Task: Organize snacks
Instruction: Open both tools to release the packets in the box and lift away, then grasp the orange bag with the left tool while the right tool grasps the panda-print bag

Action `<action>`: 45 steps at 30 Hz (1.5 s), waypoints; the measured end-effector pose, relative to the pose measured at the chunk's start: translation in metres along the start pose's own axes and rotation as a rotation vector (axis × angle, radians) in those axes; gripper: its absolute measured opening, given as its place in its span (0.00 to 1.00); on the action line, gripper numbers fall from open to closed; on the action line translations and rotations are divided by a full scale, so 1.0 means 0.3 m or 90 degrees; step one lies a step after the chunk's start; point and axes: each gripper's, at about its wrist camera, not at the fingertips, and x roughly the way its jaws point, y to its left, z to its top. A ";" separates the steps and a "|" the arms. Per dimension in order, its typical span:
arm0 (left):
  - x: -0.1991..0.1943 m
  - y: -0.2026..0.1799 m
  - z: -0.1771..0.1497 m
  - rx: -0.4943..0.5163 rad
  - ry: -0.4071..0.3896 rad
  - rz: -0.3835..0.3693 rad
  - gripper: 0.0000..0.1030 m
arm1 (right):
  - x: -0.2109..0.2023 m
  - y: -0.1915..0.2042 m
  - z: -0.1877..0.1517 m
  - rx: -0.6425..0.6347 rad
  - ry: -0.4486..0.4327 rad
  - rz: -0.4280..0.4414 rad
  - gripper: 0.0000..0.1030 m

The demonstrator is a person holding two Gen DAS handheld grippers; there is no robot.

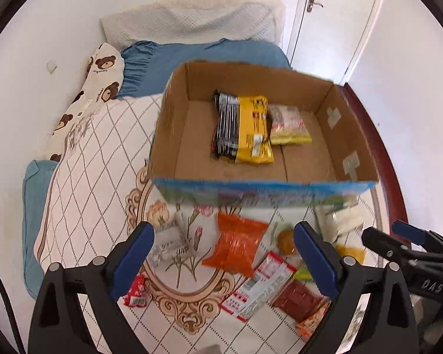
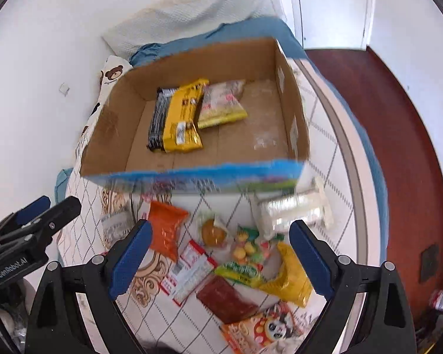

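Cardboard box (image 1: pixel 333 135) holds two snack packs; both grippers' jaws apart, empty

Left tool (image 1: pixel 224 261): two matte black arms across the frame's bottom, blue ribbed finger pads (image 1: pixel 133 259), silver round screws at the joints. Right tool (image 2: pixel 221 261): same build. White lettering "GenRobot.AI" on the black body at lower left of the right wrist view.

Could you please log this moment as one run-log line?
left gripper: open, empty | right gripper: open, empty | box: two packets inside | orange packet: on bed, before box
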 end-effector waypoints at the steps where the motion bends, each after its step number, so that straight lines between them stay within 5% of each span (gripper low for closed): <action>1: 0.035 -0.012 -0.047 0.021 0.021 0.011 0.94 | 0.021 -0.036 -0.048 0.027 0.020 0.011 0.93; 7: 0.245 -0.029 -0.208 0.077 0.147 0.032 0.94 | 0.156 -0.236 -0.326 0.197 0.123 0.051 0.93; 17: 0.430 -0.122 -0.105 0.171 0.192 0.081 0.94 | 0.306 -0.390 -0.594 0.456 0.188 0.065 0.91; 18: 0.453 -0.132 -0.100 0.178 0.204 0.082 0.94 | 0.332 -0.386 -0.597 0.457 0.200 0.060 0.82; 24: 0.510 -0.184 -0.079 0.215 0.221 0.088 0.92 | 0.380 -0.326 -0.571 0.304 0.215 0.007 0.67; 27: 0.529 -0.197 -0.088 0.225 0.227 0.087 0.55 | 0.350 -0.287 -0.545 0.181 0.212 -0.038 0.65; 33: 0.519 -0.142 -0.133 0.171 0.236 0.062 0.51 | 0.345 -0.185 -0.503 -0.075 0.211 -0.138 0.65; 38: 0.483 -0.012 -0.280 0.039 0.297 0.021 0.51 | 0.356 -0.178 -0.505 -0.085 0.227 -0.105 0.78; 45: 0.499 0.066 -0.379 -0.052 0.298 -0.013 0.53 | 0.239 -0.262 -0.453 0.036 0.153 -0.129 0.79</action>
